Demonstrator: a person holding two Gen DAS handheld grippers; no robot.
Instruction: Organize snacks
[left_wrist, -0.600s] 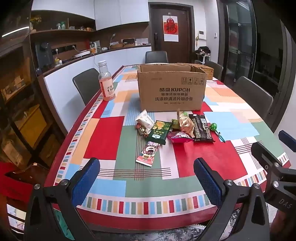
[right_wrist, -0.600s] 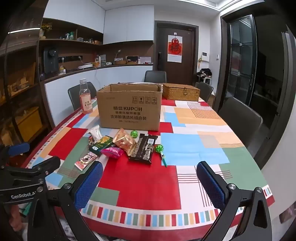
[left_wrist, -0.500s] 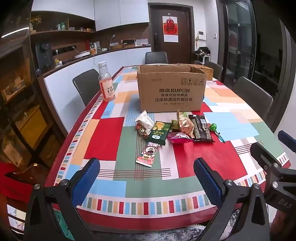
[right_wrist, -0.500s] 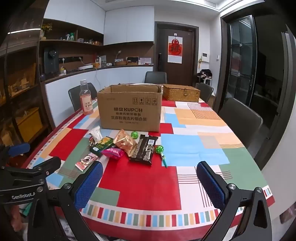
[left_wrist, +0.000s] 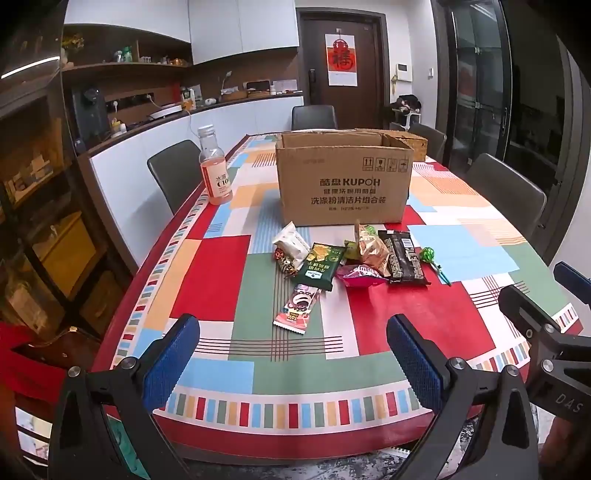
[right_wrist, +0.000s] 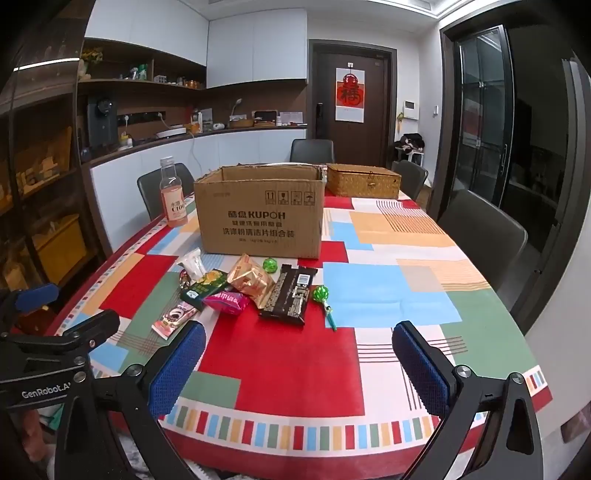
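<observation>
Several snack packs lie in a cluster in front of an open cardboard box (left_wrist: 343, 181) (right_wrist: 258, 212): a white pack (left_wrist: 291, 242), a dark green pack (left_wrist: 321, 264) (right_wrist: 205, 286), a pink wafer pack (left_wrist: 299, 306) (right_wrist: 173, 317), a magenta pack (left_wrist: 360, 275) (right_wrist: 225, 301), a gold pack (left_wrist: 373, 249) (right_wrist: 251, 278), a black bar (left_wrist: 402, 256) (right_wrist: 291, 293) and a green lollipop (left_wrist: 430, 256) (right_wrist: 321, 295). My left gripper (left_wrist: 291, 360) and right gripper (right_wrist: 299, 363) are open and empty, above the table's near edge, short of the snacks.
The table has a colourful checked cloth (left_wrist: 424, 310) (right_wrist: 280, 362). A pink drink bottle (left_wrist: 216, 171) (right_wrist: 173, 197) stands left of the box. A wicker basket (right_wrist: 364, 181) sits behind the box at right. Grey chairs (left_wrist: 175, 173) (right_wrist: 480, 229) line both sides.
Both grippers have edged slightly forward toward the snacks. Nothing on the table has moved.
</observation>
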